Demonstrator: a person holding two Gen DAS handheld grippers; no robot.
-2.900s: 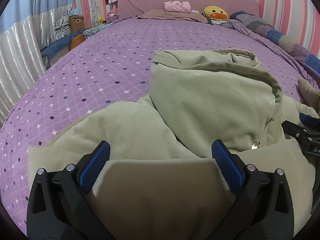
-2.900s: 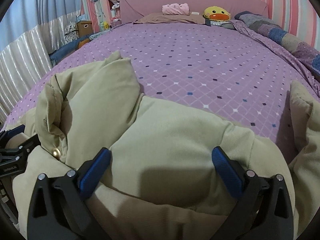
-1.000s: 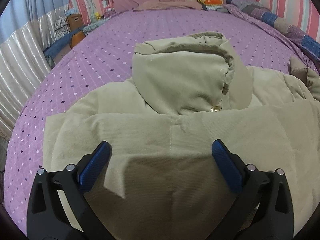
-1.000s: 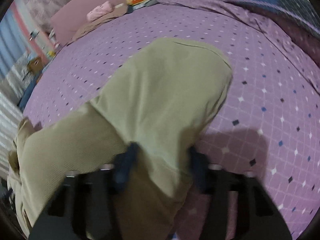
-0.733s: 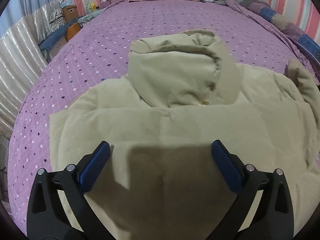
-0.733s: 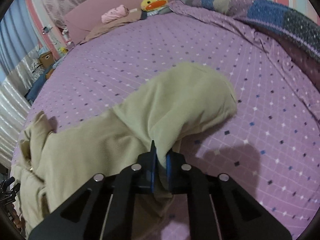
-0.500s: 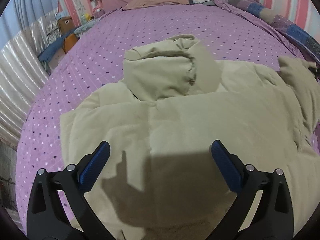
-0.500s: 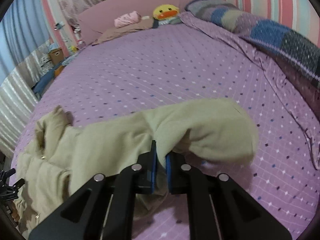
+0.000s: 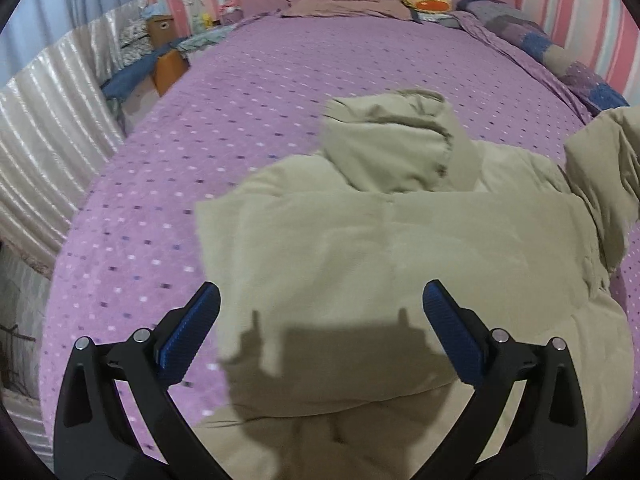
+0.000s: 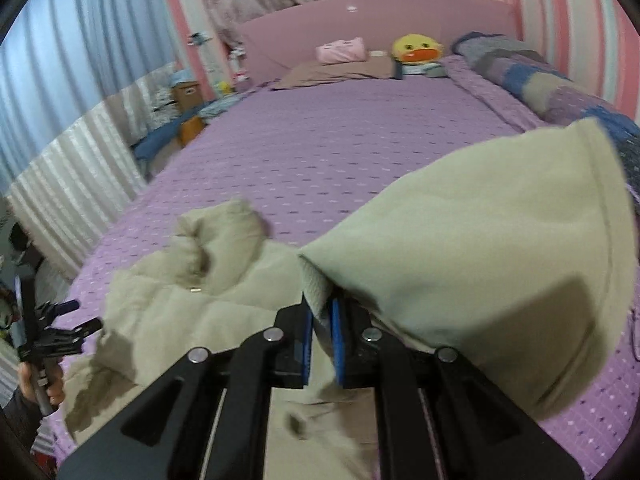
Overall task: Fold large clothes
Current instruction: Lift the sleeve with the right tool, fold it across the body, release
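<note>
Khaki coat [image 9: 400,248]: we see it spread on the purple bed [image 9: 256,92]
Right gripper [image 10: 321,322]: clamped on coat sleeve [image 10: 480,256], lifted above the bed
Left gripper [image 9: 320,332]: jaws apart over the coat

Setting: a home bedroom.
Bed [image 9: 280,92]: wide, covered by a purple spread with small diamond dots.
Headboard [image 10: 360,20]: pink and padded, at the far end.
Pillow area: a tan pillow [image 10: 340,69], a pink cushion [image 10: 341,51] and a yellow duck plush [image 10: 417,49].
Walls: pink and pale stripes [image 10: 560,20]; blue curtains [image 10: 80,60] to the left.
Bedside clutter: a cardboard box [image 10: 187,94] beside the bed.
Quilt [image 10: 540,84]: patchwork, bunched along the right edge.
</note>
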